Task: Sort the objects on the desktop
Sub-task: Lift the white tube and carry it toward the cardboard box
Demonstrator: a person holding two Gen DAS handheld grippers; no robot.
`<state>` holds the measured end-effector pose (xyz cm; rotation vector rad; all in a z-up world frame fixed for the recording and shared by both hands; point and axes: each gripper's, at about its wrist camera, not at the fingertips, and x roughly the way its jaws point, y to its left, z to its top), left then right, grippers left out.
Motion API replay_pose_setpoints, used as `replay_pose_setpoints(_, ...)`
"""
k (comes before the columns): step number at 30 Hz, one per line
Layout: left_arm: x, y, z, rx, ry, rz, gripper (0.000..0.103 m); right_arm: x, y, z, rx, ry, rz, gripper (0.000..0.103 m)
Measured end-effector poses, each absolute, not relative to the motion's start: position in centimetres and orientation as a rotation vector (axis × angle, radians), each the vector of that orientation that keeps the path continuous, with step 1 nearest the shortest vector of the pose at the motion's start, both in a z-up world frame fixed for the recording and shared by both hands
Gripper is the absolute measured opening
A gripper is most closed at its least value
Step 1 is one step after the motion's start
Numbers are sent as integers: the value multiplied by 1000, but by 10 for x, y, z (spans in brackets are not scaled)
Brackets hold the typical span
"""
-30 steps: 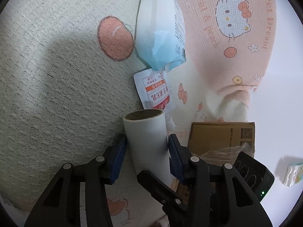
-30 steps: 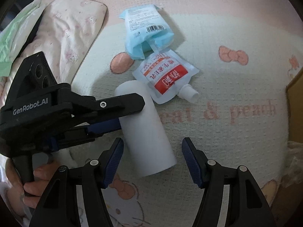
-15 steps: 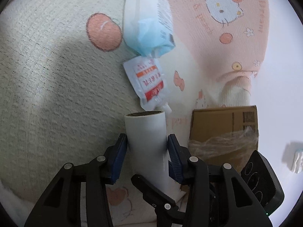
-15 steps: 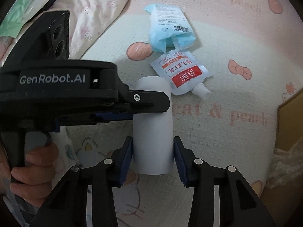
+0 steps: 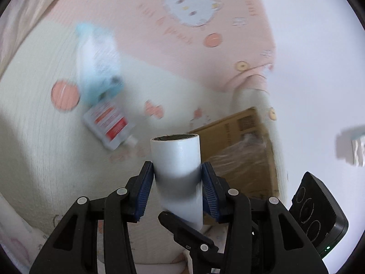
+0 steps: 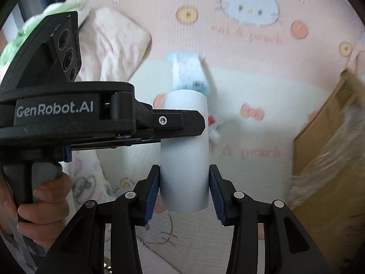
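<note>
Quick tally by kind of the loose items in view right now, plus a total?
White roll, held in both claws: 1
Soft pouches, blue pack and red-and-white spout pouch: 2
Cardboard box: 1
Total: 4

My left gripper [image 5: 175, 188]: pads clamped on either side of the white roll [image 5: 176, 169], pointing downward. My right gripper [image 6: 184, 193]: pads pressed on the roll's other end. Left hand [image 6: 43, 203]: fingers wrapped round the handle.
</note>
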<state>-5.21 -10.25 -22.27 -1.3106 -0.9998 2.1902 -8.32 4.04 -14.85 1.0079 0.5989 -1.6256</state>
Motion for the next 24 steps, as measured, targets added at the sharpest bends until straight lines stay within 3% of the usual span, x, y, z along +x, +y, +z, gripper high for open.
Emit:
replay_pose_setpoints(14,-38,-31,-120,-1070,-535,2393,47,-99,74,-81,851,497,-1759,40)
replay_pose_setpoints(24,-47,17,-89,-1006,-441,2341,47,-123,115,-50,764,437,-1849,40)
